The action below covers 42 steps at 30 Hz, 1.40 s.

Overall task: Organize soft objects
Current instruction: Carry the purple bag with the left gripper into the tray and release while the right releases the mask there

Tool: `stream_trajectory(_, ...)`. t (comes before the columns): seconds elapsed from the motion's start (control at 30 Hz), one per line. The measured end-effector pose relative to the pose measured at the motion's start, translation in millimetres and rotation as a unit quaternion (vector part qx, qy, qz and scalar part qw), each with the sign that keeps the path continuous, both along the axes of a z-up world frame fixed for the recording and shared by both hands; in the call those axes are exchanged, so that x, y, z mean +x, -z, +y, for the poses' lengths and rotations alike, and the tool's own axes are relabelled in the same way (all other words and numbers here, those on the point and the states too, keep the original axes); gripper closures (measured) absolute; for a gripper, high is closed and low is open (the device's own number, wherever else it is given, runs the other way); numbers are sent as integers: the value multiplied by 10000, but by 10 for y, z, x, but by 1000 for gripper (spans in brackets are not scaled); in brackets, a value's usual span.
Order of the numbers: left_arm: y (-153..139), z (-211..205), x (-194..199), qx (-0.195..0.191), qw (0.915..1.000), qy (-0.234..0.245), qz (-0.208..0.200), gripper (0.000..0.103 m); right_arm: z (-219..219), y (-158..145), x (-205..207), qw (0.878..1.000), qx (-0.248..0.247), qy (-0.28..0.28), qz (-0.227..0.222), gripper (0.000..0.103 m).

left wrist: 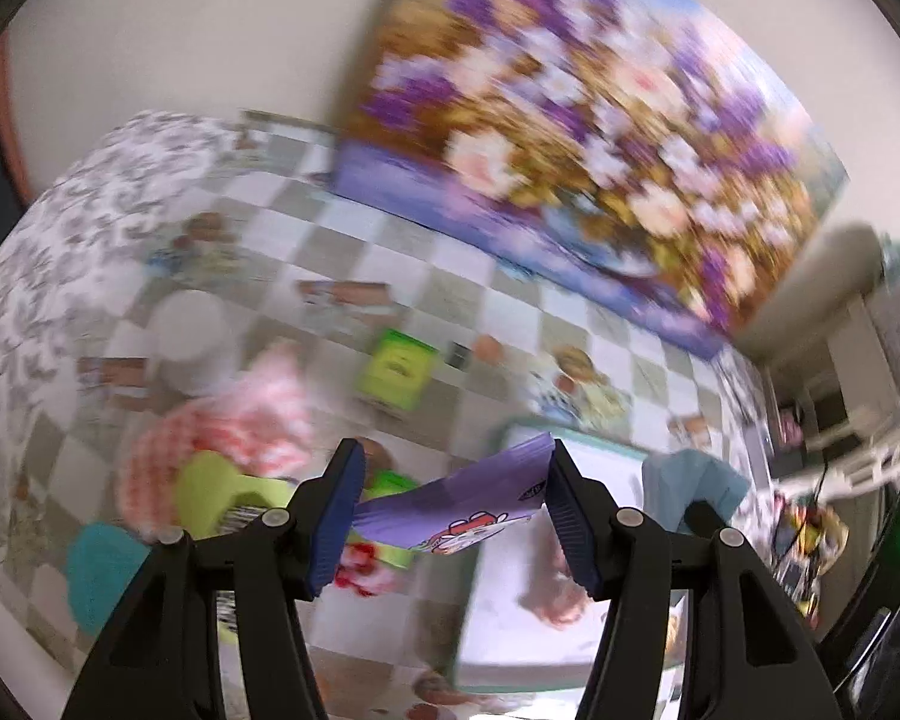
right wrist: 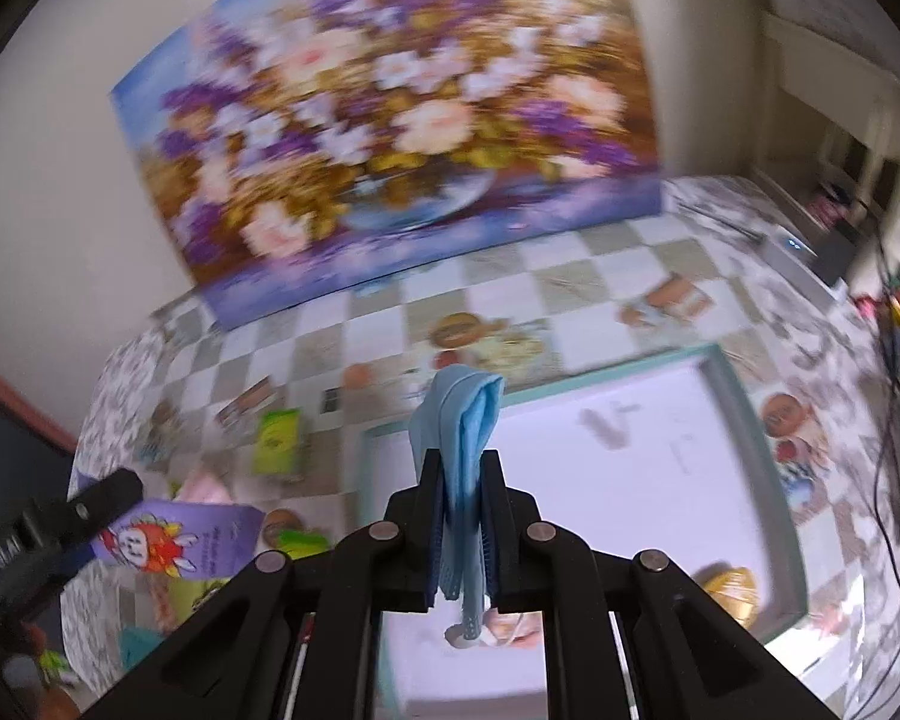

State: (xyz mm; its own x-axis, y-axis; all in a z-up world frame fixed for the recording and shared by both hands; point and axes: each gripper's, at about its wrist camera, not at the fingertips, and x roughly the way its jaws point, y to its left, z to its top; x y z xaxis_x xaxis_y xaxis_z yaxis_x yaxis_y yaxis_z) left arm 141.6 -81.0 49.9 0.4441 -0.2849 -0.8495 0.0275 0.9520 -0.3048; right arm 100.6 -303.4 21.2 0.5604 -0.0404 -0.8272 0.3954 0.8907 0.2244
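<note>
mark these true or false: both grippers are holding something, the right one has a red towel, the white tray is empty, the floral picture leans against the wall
1. Both grippers hold something. True: the left gripper clamps a purple packet, the right gripper a blue cloth.
2. The right gripper holds a red towel. False: the cloth is light blue.
3. The white tray is empty. False: a gold object lies in its corner.
4. The floral picture stands against the wall. True.
</note>
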Motion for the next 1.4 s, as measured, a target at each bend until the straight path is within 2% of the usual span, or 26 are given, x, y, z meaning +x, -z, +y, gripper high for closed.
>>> stream_trajectory(0.17,228,-502,5,156,9977,578,309,42,-452,92,-117,9980,177,584,167,92)
stream_trajectory(0.37,593,-889,75,510,9914,948,741,42,-822,273,-201,9933,106,1060,452,92)
stream_trajectory(0.57,843,-1195,130,920,9848,1256,765,42,-1046,500,-195,9889,337,1264,701,91)
stream_trajectory(0.77,1013,-1391,249,1098,9827,1304,719,41,-1128,589,-165,9873,375,1316,811,90)
stream_trajectory(0.87,1064,-1439,273,1062,9828,1315,741,40,-1144,577,-160,9873,374,1322,796,89)
stream_trajectory(1.0,1005,-1386,280,1023,9844,1260,685,26,-1119,522,-152,9881,304,1288,789,89)
stream_trajectory(1.1,900,-1270,300,935,9875,1108,616,26,-1074,451,-149,9890,173,1231,803,89)
stream_trajectory(1.27,724,-1026,325,979,9904,806,542,25,-992,342,-137,9904,-50,1125,801,75)
stream_trajectory(1.3,705,-982,327,996,9906,764,542,20,-974,326,-130,9906,-92,1100,807,72)
stream_trajectory(1.33,688,-938,328,1008,9907,726,548,14,-944,306,-121,9906,-163,1082,824,63)
stream_trajectory(1.37,669,-887,327,1001,9911,685,547,13,-925,294,-116,9905,-209,1071,832,51)
stream_trajectory(1.4,659,-849,328,991,9914,659,552,13,-910,283,-113,9905,-246,1063,832,47)
